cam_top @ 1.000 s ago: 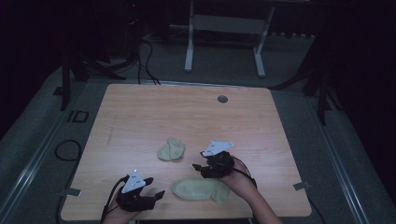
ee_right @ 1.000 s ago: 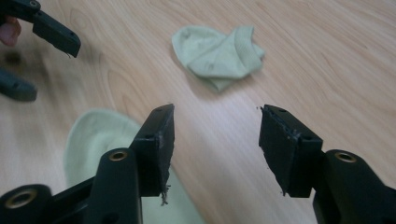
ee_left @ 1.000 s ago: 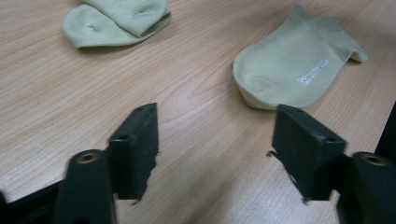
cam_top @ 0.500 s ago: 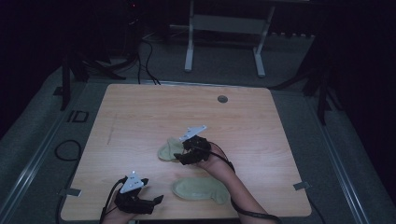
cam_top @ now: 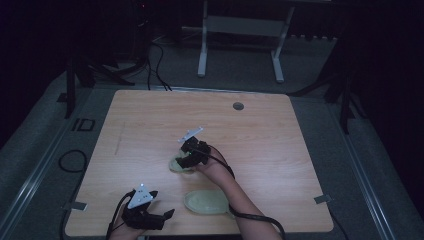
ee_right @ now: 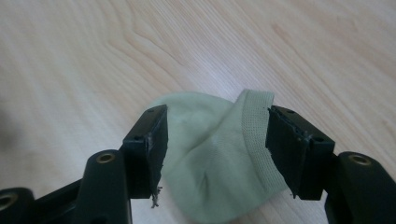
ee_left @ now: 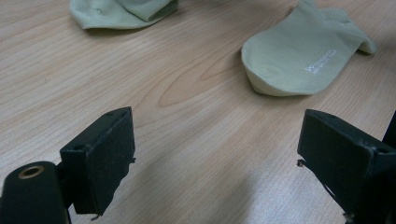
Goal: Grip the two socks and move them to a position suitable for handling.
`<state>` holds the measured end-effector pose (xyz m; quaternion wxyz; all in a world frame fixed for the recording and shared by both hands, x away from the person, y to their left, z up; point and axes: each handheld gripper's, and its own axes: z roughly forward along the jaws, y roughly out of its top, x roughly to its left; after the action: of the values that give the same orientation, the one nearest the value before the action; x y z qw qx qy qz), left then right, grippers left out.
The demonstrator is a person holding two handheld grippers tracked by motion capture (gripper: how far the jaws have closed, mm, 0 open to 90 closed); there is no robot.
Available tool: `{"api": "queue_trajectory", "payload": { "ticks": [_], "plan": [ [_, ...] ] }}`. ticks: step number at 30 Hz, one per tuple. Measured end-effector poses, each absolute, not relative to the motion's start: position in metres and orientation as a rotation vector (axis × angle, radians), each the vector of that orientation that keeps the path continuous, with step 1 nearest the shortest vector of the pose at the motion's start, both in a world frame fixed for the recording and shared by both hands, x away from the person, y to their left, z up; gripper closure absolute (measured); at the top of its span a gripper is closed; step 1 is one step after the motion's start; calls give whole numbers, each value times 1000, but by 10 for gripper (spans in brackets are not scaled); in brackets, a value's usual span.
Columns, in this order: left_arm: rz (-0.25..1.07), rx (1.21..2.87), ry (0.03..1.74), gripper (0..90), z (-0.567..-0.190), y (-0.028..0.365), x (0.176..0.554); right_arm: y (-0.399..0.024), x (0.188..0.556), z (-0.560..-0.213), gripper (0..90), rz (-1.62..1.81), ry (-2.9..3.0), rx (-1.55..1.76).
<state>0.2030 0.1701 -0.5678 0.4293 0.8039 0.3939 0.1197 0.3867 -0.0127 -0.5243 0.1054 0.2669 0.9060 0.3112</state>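
Observation:
Two pale green socks lie on the wooden table (cam_top: 280, 150). One is crumpled (cam_top: 175, 166) near the middle, the other flat (cam_top: 205, 201) by the front edge. My right gripper (cam_top: 184, 159) points down at the crumpled sock (ee_right: 210, 163). Its jaws have just been opening and stand open on either side of the sock, the ribbed cuff beside the right pad (ee_right: 282, 144). My left gripper (cam_top: 165, 217) rests at the front left. Its jaws have just been opening too and stand open (ee_left: 219, 144) with nothing between them. Ahead of it lie the flat sock (ee_left: 303, 56) and the crumpled sock (ee_left: 121, 9).
A small round grommet (cam_top: 238, 106) sits near the table's far edge. Beyond the table stand a white frame's legs (cam_top: 202, 45) and cables on the grey floor (cam_top: 160, 75). The person's right forearm (cam_top: 240, 205) crosses over the flat sock.
The right hand has moved away from the flat sock, leftward and farther from the person, down onto the crumpled sock. The left gripper has stayed at the front left.

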Motion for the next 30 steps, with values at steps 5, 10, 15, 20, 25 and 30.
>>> {"api": "queue_trajectory", "payload": {
  "ticks": [5,10,15,20,25,30],
  "plan": [
    [288,2016,983,114,-569,170,203,-9,391,-543,363,862,2643,828],
    [290,2011,987,114,-568,169,203,-9,390,-552,347,880,2613,868],
    [301,2010,988,114,-567,169,203,-4,376,-556,436,849,2597,763],
    [297,2011,984,114,-567,168,202,-1,369,-555,642,836,2586,706],
    [294,2009,991,114,-568,168,202,3,367,-554,762,770,2562,667],
    [290,2006,997,115,-569,169,203,-1,369,-543,780,755,2554,692]
  ]
}}
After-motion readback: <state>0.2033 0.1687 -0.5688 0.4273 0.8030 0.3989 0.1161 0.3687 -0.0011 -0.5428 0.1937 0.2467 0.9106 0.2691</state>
